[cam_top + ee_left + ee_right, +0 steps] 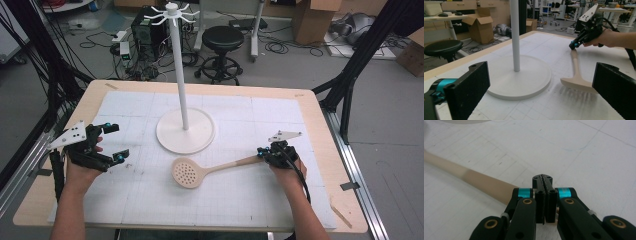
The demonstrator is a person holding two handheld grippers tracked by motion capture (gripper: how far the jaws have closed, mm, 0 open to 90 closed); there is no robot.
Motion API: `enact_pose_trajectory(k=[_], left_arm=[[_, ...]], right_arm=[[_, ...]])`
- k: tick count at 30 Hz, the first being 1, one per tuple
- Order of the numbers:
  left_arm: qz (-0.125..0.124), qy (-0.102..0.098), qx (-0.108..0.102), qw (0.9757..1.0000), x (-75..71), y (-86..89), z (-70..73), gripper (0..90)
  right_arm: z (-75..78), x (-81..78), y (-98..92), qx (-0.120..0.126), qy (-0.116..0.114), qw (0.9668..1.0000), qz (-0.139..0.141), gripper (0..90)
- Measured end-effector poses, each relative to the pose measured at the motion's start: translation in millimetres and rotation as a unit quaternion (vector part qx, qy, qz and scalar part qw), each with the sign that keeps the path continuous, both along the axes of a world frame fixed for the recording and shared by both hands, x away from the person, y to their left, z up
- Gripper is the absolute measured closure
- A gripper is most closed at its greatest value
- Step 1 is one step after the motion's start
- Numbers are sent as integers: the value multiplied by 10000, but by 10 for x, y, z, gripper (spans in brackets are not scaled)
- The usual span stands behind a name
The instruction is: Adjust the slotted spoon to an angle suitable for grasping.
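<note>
A white gridded mat (240, 200) covers the table (320, 150), with bare mat low in frame; a stool (222, 40) and boxes (312, 17) stand beyond. At centre stands a rack (185, 130), with a slotted spoon (187, 172) below it. The left tool (112, 142) gapes empty; the right tool (261, 151) is pressed together beside the spoon's handle end.

No text, label, brand, number or sign can be read anywhere here: the cardboard boxes (483, 27) on the far floor carry no legible print, and the table's white mat (280, 190) bears just a plain grid.

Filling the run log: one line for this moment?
beige slotted spoon: flat on mat | right hand-held gripper: shut at handle end | left hand-held gripper: open, empty
</note>
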State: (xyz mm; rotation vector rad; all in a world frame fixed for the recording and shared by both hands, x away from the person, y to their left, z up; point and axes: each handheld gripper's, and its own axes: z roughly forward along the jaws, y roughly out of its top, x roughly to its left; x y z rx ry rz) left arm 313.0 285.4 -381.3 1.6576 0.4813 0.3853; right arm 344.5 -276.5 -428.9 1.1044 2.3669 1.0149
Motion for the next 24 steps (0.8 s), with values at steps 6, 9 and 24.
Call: enact_pose_trajectory(k=[6, 9, 24], left_arm=[[-8, 10, -2, 10000, -2, -17, -2, 19], [-4, 6, 0, 10000, -4, -2, 1, 19], [-10, 19, 11, 10000, -5, -5, -1, 19]], right_arm=[[-6, -181, -42, 86, 6, 9999, 103, 900], [4, -256, -61, 60, 26, 9998, 177, 900], [132, -399, 5, 421, -410, 9967, 559, 600]])
